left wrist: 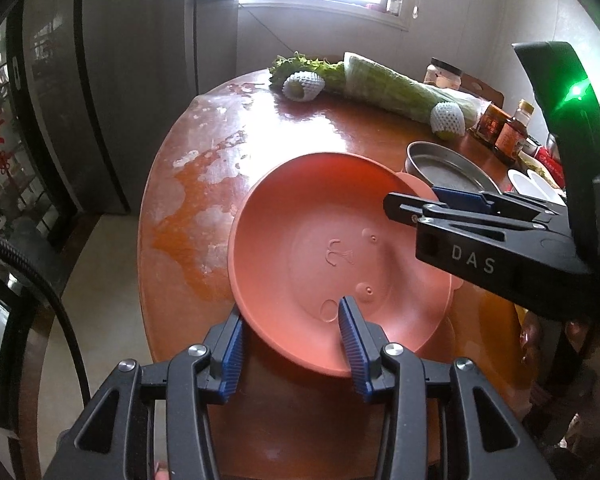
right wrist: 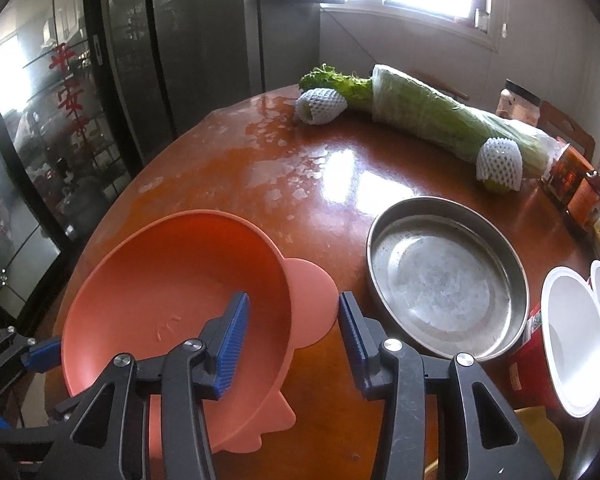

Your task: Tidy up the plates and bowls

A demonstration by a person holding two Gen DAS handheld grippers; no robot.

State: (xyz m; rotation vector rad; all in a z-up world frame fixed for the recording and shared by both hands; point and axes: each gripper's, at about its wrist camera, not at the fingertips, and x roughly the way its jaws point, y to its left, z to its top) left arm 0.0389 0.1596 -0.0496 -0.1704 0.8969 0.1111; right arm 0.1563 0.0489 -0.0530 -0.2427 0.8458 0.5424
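Observation:
A salmon-pink bowl [left wrist: 332,248] with ear-shaped tabs is tilted above the wooden table [left wrist: 300,128]. My left gripper [left wrist: 292,336] is open, its jaws straddling the bowl's near rim. My right gripper [right wrist: 294,328] is open, its jaws straddling the bowl's [right wrist: 172,280] rim beside an ear tab; it also shows in the left wrist view [left wrist: 452,200]. A round metal pan [right wrist: 444,276] sits on the table right of the bowl. Two white bowls [right wrist: 572,340] stand at the right edge.
Wrapped lettuce [right wrist: 432,116] and two foam-netted fruits [right wrist: 320,106] lie at the far side of the table. Sauce bottles and jars [right wrist: 580,188] stand at the far right. A dark glass cabinet [right wrist: 60,120] is to the left. The tabletop's left part has worn patches.

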